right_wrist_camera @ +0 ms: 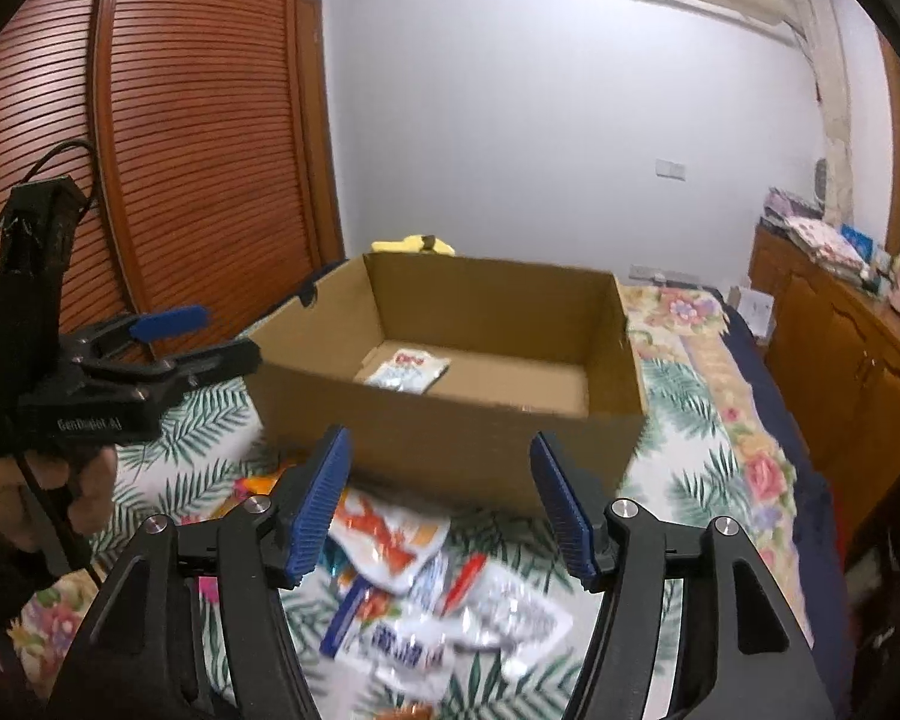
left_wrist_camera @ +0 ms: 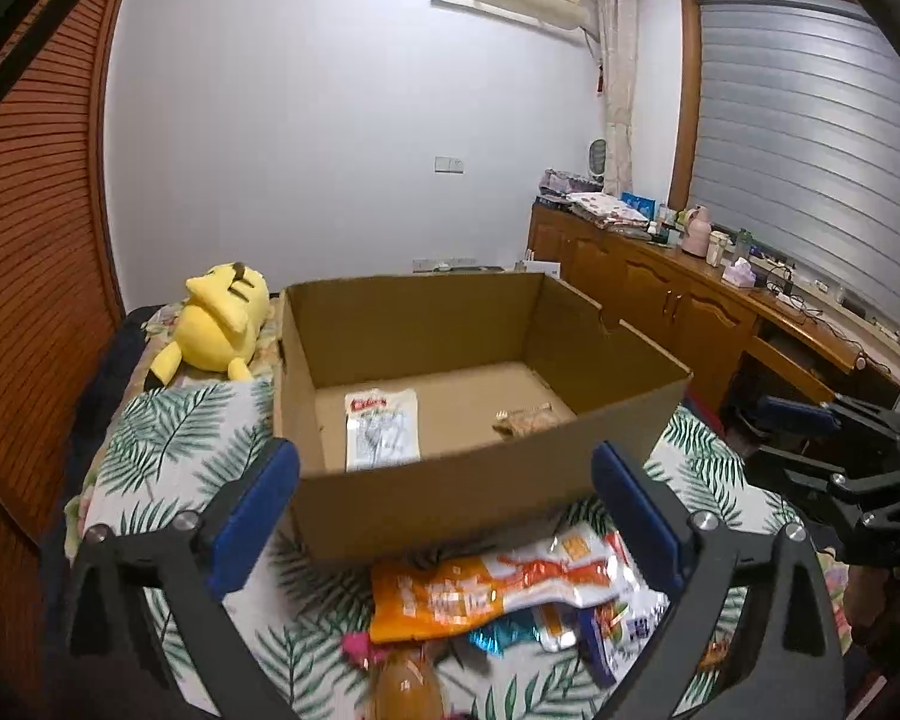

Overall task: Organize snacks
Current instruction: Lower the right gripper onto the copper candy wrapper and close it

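Cardboard box [left_wrist_camera: 450, 480] sits open on the leaf-print bedspread [left_wrist_camera: 168, 426], with a white packet [left_wrist_camera: 383, 429] at 9 o'clock on its floor and a small brown snack [left_wrist_camera: 525, 420] at 3 o'clock. Loose snack packets [left_wrist_camera: 498, 594] lie on the cover at 6 o'clock from the box. Both the left gripper [left_wrist_camera: 444, 516] and right gripper [right_wrist_camera: 441, 504] are released, jaws apart, nothing between them.

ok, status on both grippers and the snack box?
Left gripper open, empty. Right gripper open, empty. Cardboard box holds two packets; snack pile waits in front. Nothing in the way.
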Tool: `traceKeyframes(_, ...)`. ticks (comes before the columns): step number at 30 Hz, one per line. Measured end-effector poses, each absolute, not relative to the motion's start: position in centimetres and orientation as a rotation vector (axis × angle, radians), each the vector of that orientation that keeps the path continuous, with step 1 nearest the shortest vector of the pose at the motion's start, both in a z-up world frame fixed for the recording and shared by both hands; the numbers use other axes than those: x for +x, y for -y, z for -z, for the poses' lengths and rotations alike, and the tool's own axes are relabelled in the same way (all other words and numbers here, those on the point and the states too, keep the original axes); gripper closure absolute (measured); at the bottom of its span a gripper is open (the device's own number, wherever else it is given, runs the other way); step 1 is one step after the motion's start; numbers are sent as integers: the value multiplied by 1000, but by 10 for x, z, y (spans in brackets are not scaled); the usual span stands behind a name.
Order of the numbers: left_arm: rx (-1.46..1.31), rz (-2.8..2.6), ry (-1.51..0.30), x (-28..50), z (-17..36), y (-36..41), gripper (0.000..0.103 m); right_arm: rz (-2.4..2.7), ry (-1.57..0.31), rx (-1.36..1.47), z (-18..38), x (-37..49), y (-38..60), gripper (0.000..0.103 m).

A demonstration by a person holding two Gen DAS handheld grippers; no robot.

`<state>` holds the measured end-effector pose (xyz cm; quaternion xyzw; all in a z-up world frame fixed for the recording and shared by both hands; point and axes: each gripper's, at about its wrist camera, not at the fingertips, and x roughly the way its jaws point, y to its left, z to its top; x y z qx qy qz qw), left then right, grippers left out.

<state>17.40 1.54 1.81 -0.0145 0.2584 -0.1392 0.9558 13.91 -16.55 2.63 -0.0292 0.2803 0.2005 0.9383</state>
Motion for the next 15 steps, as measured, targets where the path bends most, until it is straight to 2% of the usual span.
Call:
traceKeyframes(10, 17, 241, -649, 150, 22, -11, 4, -394, -678, -24, 21, 96, 187, 39)
traceKeyframes(15, 43, 217, -638, 132, 43, -10, 4, -398, -737, -55, 46, 83, 190, 39)
